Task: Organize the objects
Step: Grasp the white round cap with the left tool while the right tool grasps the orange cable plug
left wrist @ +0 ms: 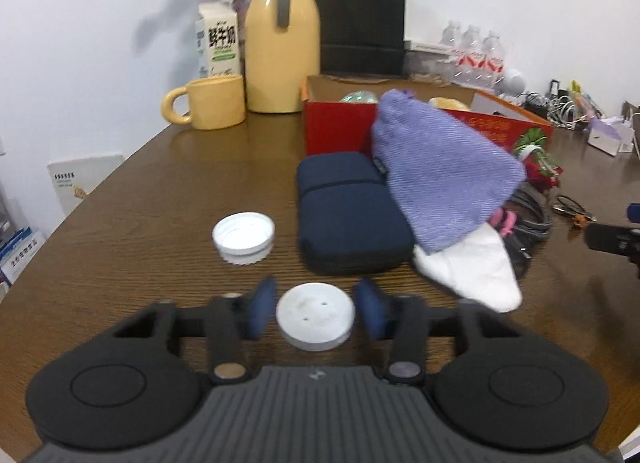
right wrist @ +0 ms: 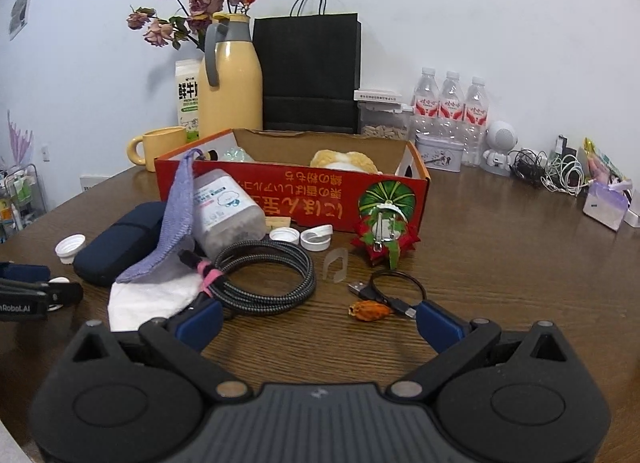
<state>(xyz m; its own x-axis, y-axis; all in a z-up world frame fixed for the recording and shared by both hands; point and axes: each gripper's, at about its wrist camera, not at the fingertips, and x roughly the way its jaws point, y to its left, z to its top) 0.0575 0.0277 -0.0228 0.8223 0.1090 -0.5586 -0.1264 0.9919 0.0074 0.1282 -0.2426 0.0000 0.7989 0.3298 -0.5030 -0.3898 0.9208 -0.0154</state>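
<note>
In the left wrist view my left gripper (left wrist: 316,313) is open, its blue pads on either side of a white round lid (left wrist: 315,321) lying on the brown table, with small gaps on both sides. A second white cap (left wrist: 243,237) lies open side up just beyond. A navy pouch (left wrist: 350,219) lies ahead, with a purple cloth (left wrist: 440,179) draped over it. In the right wrist view my right gripper (right wrist: 318,323) is wide open and empty above the table, behind a coiled braided cable (right wrist: 264,275) and a small orange object (right wrist: 368,311). The red cardboard box (right wrist: 296,195) stands further back.
A yellow jug (right wrist: 230,87), yellow mug (right wrist: 160,147), milk carton (right wrist: 187,95), black paper bag (right wrist: 308,75) and water bottles (right wrist: 452,107) line the back. A plastic jar (right wrist: 226,211), several white caps (right wrist: 316,237), a red-green ornament (right wrist: 386,235), a USB cable (right wrist: 384,291) and white cloth (right wrist: 152,295) lie before the box.
</note>
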